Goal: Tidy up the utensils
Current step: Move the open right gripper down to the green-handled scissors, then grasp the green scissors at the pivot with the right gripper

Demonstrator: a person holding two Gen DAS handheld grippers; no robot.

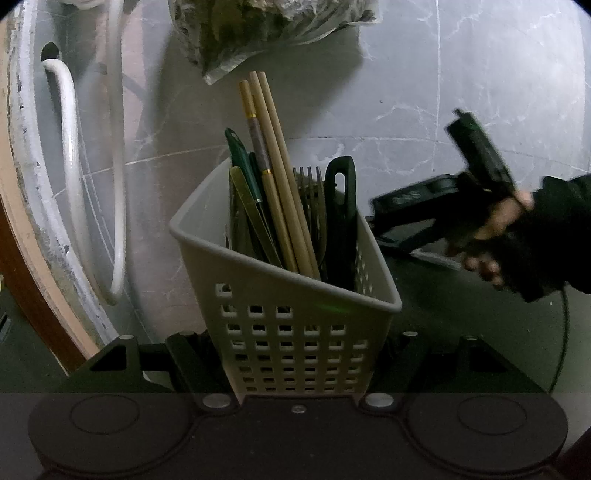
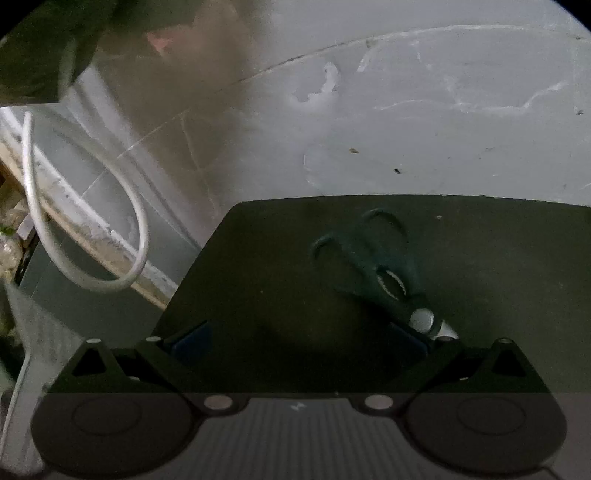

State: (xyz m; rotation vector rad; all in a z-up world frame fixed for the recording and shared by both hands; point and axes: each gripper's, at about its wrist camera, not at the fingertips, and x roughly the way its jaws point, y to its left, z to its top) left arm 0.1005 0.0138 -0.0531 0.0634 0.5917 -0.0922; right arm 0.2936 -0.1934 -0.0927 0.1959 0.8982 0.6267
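Left gripper clenched on utensil basket; right gripper released beside kitchen scissors. Risk: off-centre grasp lets scissors pivot and slip.

The lower ends of the tall wooden chopsticks are hidden inside the grey plastic basket with square holes. The basket's bottom is cut off behind the left gripper's body. The dark-handled kitchen scissors look blurry, and their blades are hidden behind a black gripper finger. The clear bag of green leaves runs off the top edge.
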